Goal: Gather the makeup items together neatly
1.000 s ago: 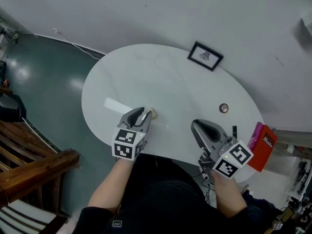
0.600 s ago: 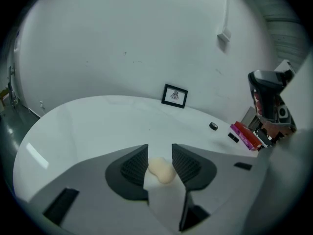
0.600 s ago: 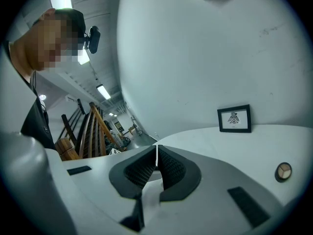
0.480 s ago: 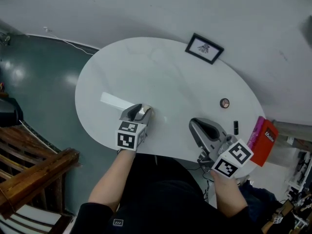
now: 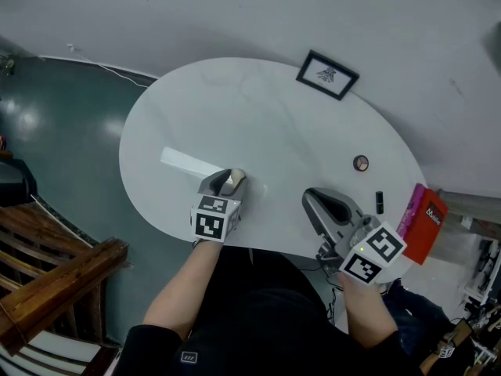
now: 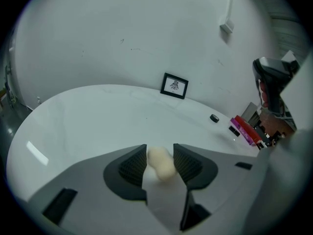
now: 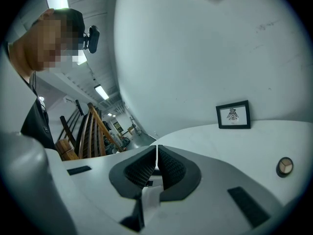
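Observation:
A cream makeup sponge [image 5: 238,180] [image 6: 161,163] lies on the white oval table [image 5: 258,124] near its front edge. My left gripper [image 5: 228,181] [image 6: 160,161] stands around it. Its jaws are opening, with the sponge between the pads and no squeeze on it. A small round compact [image 5: 360,163] [image 6: 214,118] [image 7: 284,166] and a short black tube [image 5: 380,202] [image 6: 234,130] lie at the table's right end. My right gripper [image 5: 311,197] [image 7: 156,153] hovers at the front right edge, shut on nothing.
A black picture frame [image 5: 327,75] [image 6: 174,85] [image 7: 233,115] stands at the table's back edge against the wall. A red and magenta box [image 5: 423,224] [image 6: 247,131] sits just off the right end. Wooden furniture [image 5: 47,272] stands on the floor at the left.
The left gripper's jaws have spread apart around the sponge, which stays on the table. The right gripper has kept its place and stays shut. The head view has shifted slightly.

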A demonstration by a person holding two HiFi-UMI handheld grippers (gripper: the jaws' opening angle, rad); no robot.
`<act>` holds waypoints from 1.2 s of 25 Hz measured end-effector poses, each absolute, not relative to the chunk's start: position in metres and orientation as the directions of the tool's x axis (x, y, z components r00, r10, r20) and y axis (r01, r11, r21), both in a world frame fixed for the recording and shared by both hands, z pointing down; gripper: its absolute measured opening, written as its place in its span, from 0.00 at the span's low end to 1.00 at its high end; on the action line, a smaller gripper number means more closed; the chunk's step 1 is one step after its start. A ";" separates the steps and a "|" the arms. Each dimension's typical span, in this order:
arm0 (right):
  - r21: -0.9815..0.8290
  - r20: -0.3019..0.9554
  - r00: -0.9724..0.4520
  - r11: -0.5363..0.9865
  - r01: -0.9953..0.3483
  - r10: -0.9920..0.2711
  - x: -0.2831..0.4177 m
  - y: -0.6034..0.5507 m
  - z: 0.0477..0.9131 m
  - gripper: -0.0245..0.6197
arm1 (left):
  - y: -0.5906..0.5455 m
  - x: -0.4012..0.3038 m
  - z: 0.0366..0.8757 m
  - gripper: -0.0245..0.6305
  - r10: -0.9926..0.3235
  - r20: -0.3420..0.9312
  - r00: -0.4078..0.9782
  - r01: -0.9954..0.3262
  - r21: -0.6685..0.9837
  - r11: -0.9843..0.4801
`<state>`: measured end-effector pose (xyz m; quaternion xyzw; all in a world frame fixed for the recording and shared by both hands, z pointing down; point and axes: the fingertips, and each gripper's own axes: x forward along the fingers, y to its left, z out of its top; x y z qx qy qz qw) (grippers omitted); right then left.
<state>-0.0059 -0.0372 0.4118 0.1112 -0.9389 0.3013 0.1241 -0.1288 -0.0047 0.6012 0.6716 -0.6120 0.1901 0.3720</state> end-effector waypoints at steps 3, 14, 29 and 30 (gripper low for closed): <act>-0.541 0.301 -0.944 0.792 -0.283 -0.131 -0.006 -0.035 0.412 0.10 | -0.004 -0.124 0.603 0.32 -0.683 0.707 0.182 -0.963 0.268 0.020; -0.547 0.307 -0.945 0.791 -0.274 -0.115 -0.002 -0.030 0.413 0.10 | 0.008 -0.102 0.611 0.33 -0.673 0.709 0.212 -0.956 0.294 0.009; -0.549 0.289 -0.952 0.798 -0.250 -0.100 -0.014 -0.032 0.403 0.10 | 0.031 -0.097 0.613 0.27 -0.642 0.728 0.240 -0.957 0.288 -0.031; -0.549 0.289 -0.952 0.798 -0.251 -0.101 -0.015 -0.032 0.402 0.10 | 0.033 -0.097 0.613 0.26 -0.641 0.728 0.244 -0.956 0.290 -0.034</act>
